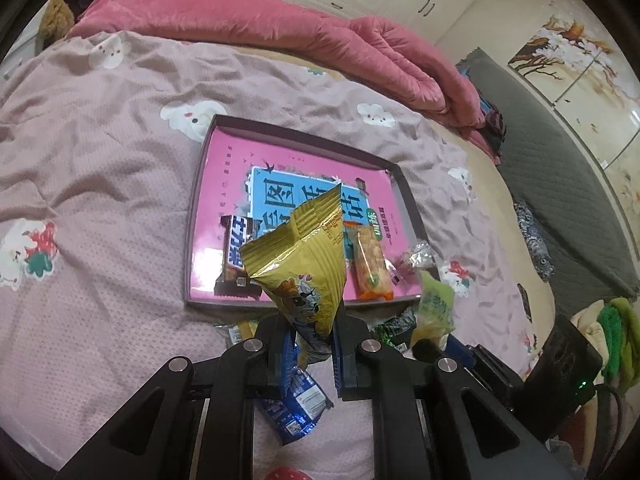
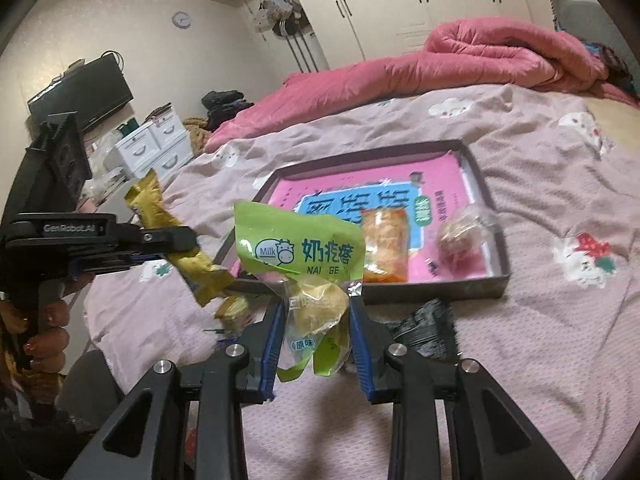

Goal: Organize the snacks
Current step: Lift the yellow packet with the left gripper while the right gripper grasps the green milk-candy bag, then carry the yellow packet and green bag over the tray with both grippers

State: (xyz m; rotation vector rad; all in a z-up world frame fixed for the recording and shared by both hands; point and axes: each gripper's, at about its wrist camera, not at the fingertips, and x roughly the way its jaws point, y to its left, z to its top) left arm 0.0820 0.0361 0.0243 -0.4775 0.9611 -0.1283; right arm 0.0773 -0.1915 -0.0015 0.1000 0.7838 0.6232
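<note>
A gold snack bag (image 1: 298, 256) and a green milk-puff packet (image 2: 298, 256) hang above the bed, near the tray (image 1: 304, 130) holding three snacks.

both grippers are built from black plastic arms with silver round bolts and blue-edged fingers (image 2: 358, 344). white "genrobot.ai" lettering is printed on the left gripper (image 2: 168, 254), gripped by a hand (image 2: 42, 330) with painted nails.

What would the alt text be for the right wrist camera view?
The right gripper grips a green milk-snack packet above a pink bedspread. Just beyond sits a shallow tray already containing an orange snack pack, while the left gripper holds a yellow packet.
</note>
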